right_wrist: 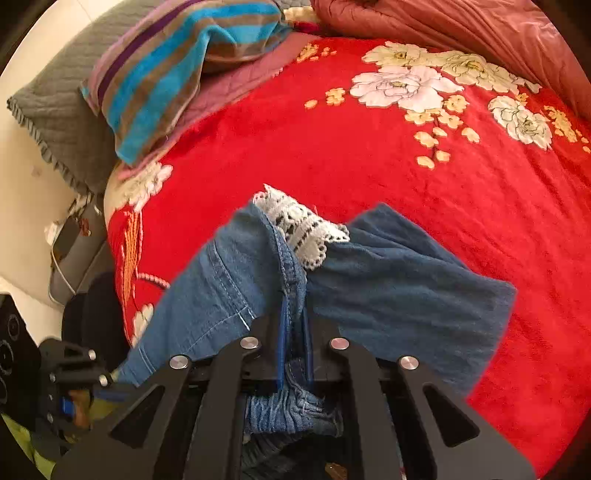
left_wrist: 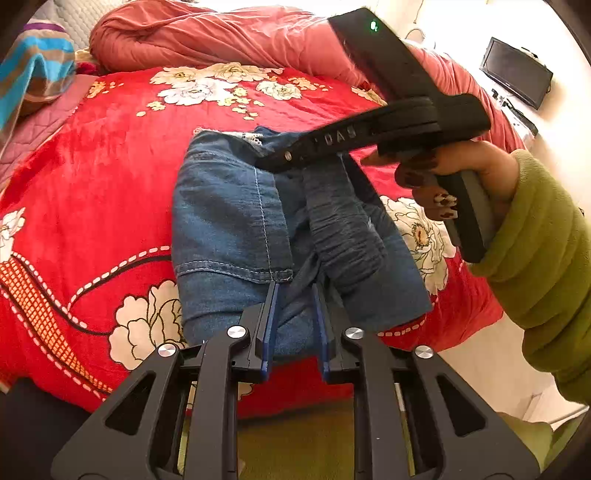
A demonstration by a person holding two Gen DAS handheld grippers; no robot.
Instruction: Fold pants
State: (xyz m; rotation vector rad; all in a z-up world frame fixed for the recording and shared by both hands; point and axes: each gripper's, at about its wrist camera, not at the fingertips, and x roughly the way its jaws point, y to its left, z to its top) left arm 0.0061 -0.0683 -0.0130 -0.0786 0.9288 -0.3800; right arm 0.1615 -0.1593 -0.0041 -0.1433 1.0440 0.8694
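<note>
The blue denim pants (left_wrist: 229,214) lie bunched on a red floral blanket (left_wrist: 110,166), with a white lace trim (left_wrist: 251,138) at their far end. My left gripper (left_wrist: 295,291) is shut on the near edge of the denim, and folds pull toward its blue pads. In the right wrist view my right gripper (right_wrist: 294,314) is shut on a gathered seam of the pants (right_wrist: 406,288), just below the lace trim (right_wrist: 303,229). The left wrist view shows that right gripper (left_wrist: 269,162) reaching over the far end, held by a hand (left_wrist: 461,166) in a green sleeve (left_wrist: 546,240).
A pink quilt (left_wrist: 207,33) is heaped along the far side of the bed. A striped towel (right_wrist: 177,59) and a grey pillow (right_wrist: 62,110) lie at the bed's left end. A dark screen (left_wrist: 517,74) stands beyond the bed at right. The bed's near edge drops to yellowish floor (left_wrist: 295,443).
</note>
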